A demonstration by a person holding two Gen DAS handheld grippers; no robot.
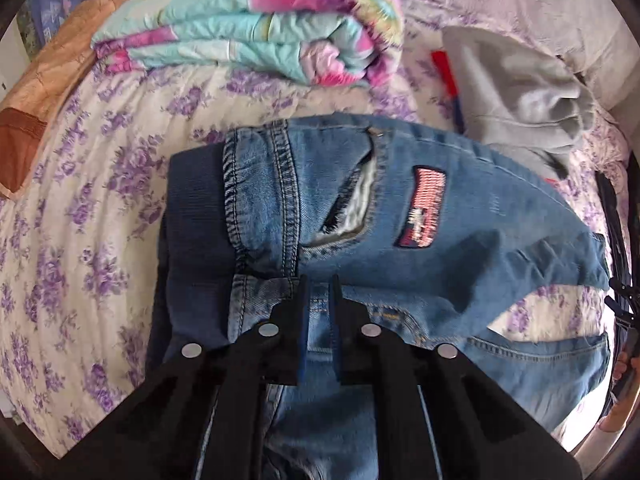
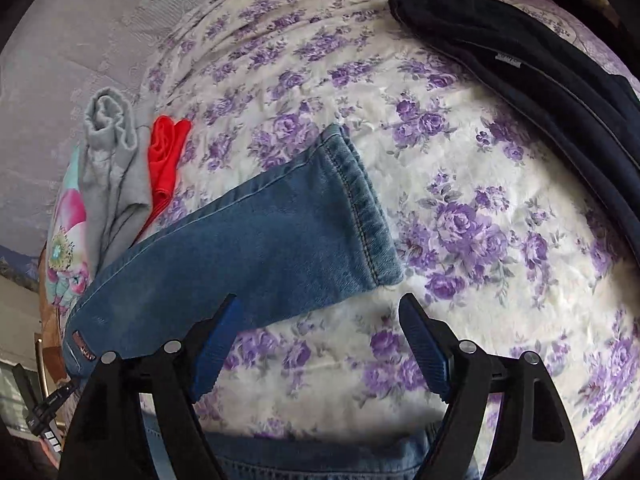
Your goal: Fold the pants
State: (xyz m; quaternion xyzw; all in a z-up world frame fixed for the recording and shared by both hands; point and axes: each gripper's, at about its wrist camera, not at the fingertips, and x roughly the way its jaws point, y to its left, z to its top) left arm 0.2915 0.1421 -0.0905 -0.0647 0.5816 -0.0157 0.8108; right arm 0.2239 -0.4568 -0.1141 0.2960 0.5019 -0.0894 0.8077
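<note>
Blue jeans [image 1: 460, 224] with a pink patch lie on a bed with a purple-flowered sheet [image 1: 80, 216]. In the left wrist view the waist end with its dark ribbed band is folded, and my left gripper [image 1: 320, 284] has its jaws nearly together over the denim there; whether cloth is pinched is hidden. In the right wrist view one jeans leg [image 2: 256, 248] runs diagonally, with its hem to the upper right. My right gripper [image 2: 320, 308] is open and empty, just below that leg over bare sheet [image 2: 480, 208]. More denim [image 2: 320, 456] shows below the fingers.
A folded floral blanket [image 1: 272, 28] lies at the back, with a tan quilt [image 1: 48, 72] to its left. A grey garment [image 1: 516, 92] and a red item [image 2: 166, 152] lie beside the jeans. A dark navy garment [image 2: 520, 64] lies at the far right.
</note>
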